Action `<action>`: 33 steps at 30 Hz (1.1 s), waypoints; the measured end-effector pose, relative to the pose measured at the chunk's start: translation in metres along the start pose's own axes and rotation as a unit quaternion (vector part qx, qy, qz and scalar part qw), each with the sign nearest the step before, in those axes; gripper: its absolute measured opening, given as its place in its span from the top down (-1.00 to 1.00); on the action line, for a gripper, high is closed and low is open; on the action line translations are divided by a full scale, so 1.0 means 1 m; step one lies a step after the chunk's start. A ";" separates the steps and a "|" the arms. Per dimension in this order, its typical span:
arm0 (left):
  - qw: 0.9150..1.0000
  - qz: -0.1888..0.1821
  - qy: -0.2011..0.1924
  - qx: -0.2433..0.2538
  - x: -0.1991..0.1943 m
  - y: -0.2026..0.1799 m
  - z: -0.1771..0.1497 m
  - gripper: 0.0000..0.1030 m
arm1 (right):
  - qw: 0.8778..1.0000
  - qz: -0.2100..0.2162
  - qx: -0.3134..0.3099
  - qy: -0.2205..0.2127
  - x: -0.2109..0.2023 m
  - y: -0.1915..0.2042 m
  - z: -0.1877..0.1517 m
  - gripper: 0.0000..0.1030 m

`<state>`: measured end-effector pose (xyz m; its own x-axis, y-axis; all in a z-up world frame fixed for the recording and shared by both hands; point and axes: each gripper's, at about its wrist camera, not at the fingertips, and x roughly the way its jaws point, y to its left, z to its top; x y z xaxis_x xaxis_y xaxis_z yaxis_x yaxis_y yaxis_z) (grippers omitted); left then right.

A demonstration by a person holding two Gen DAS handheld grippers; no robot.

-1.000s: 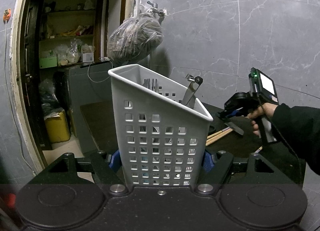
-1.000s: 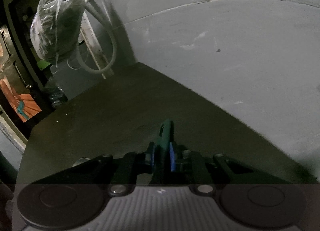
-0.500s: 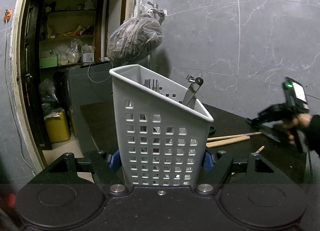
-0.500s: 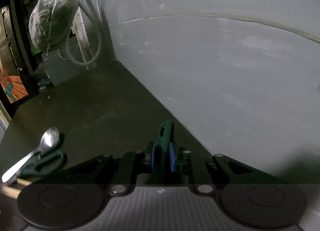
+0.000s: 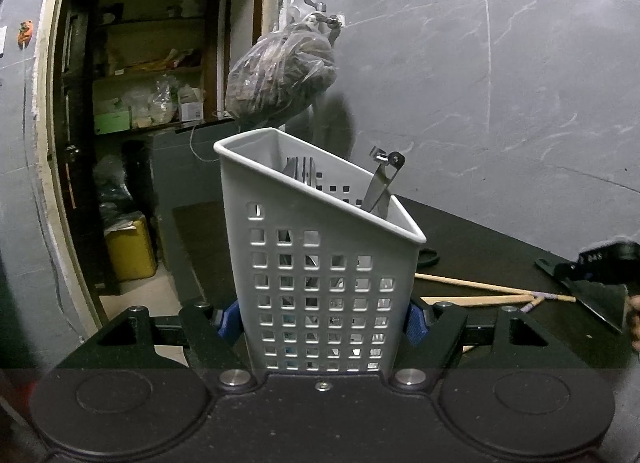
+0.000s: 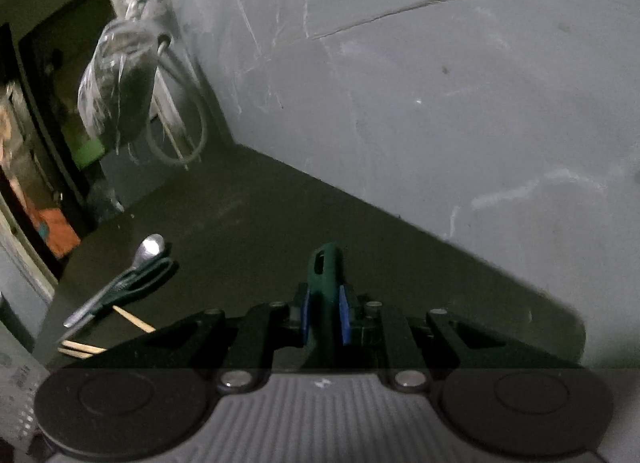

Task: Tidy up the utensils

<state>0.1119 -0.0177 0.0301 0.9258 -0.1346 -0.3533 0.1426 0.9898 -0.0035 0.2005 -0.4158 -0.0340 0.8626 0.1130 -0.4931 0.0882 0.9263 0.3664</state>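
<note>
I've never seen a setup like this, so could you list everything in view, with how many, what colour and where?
Utensil basket: one, white, clamped in the left gripper.
Metal utensils: several, silver, standing in the basket.
Chopsticks: at least two, wooden, on the dark table.
Spoon: one, silver, on the table.
Scissors: one, green-handled, beside the spoon.
Plastic bag: one, clear, hanging on the wall.
Green-handled utensil: one, in the right gripper.
Left gripper: black.
Right gripper: black.

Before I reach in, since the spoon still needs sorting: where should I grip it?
Take the spoon by its handle, about midway, coming from above. It lies flat on the dark table, bowl toward the wall, with green-handled scissors lying close alongside, so a side approach looks crowded.
</note>
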 end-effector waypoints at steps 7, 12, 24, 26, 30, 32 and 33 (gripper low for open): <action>1.000 0.010 0.002 0.006 0.000 -0.005 -0.001 -0.48 | 0.996 0.018 0.069 -0.048 -0.020 0.006 -0.034 0.66; 1.000 0.012 0.003 0.008 0.002 -0.007 0.001 -0.48 | 0.997 0.011 0.031 -0.063 -0.018 0.021 -0.042 0.65; 1.000 0.011 0.004 0.007 0.003 -0.007 0.001 -0.48 | 0.999 0.004 0.031 -0.036 -0.023 0.017 -0.033 0.47; 1.000 0.011 0.004 0.008 0.003 -0.007 0.001 -0.48 | 0.998 0.009 0.042 -0.036 -0.025 0.010 -0.032 0.28; 1.000 0.011 0.004 0.008 0.003 -0.007 0.001 -0.48 | 0.999 0.006 0.040 -0.032 -0.035 0.003 -0.033 0.15; 1.000 0.011 0.004 0.008 0.003 -0.008 0.001 -0.48 | 0.999 0.008 0.033 -0.029 -0.044 0.001 -0.035 0.15; 1.000 0.011 0.004 0.008 0.003 -0.007 0.001 -0.48 | 0.999 0.009 0.027 -0.027 -0.048 0.000 -0.036 0.15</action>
<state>0.1138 -0.0252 0.0297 0.9262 -0.1118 -0.3601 0.1270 0.9917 0.0188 0.1413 -0.4081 -0.0386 0.8895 0.1087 -0.4437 0.0983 0.9030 0.4183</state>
